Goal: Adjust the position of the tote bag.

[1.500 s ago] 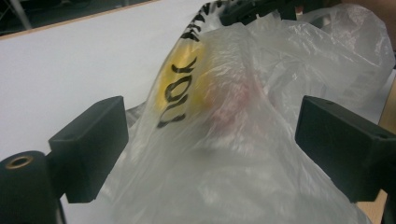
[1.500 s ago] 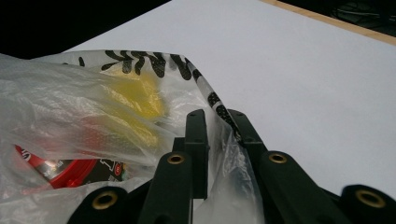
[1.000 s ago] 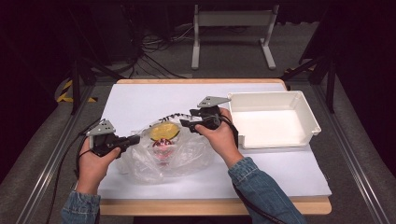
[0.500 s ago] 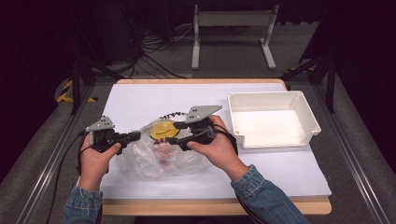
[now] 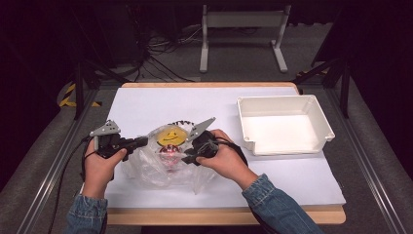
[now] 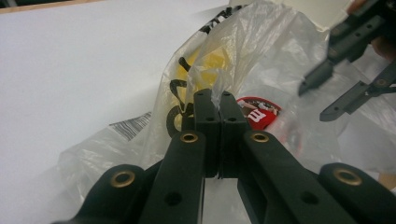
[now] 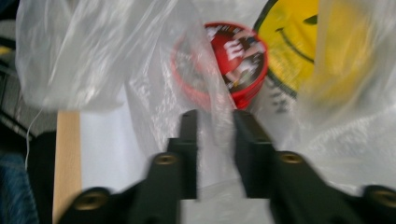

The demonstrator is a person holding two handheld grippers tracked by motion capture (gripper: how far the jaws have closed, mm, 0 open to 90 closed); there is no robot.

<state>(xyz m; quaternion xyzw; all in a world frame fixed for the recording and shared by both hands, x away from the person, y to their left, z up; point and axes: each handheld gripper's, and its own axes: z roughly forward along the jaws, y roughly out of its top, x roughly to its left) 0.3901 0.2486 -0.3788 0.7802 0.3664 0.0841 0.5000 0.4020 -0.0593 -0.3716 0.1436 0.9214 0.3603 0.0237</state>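
Bag: your crumpled clear plastic bag with a yellow smiley face printed on it (image 5: 163, 163) lies on the white-covered counter (image 5: 146, 105), at the near left, between your two hands.

Contents: a round red candy tin (image 7: 224, 60) sits inside the bag, just beside the smiley print; through the film in the high view it shows as a small red spot under the yellow face.

Left gripper: your left gripper (image 6: 214, 108) has its jaws clenched on a fold of the bag's film near the mouth, and a thin wisp of plastic sticks up between the tips. It pins that side of the opening.

Right gripper: your right gripper (image 7: 215, 122) has its jaws parted, with a strip of film running up through the gap toward the tin. It grips nothing yet, as far as the slightly blurred frame shows.

Tray: the empty white rectangular plastic tray (image 5: 285, 100) stands at the right of the counter, well apart from the bag.

Done: one side of the bag is held; the right jaws are lined up on the film in front of the tin.

Left: judging by this layout, you have to close the right jaws on the opposite film, spread the mouth, and get the tin out; the tray looks like its likely destination, though nothing confirms that.

Stage: early, the tin is fully inside the bag.
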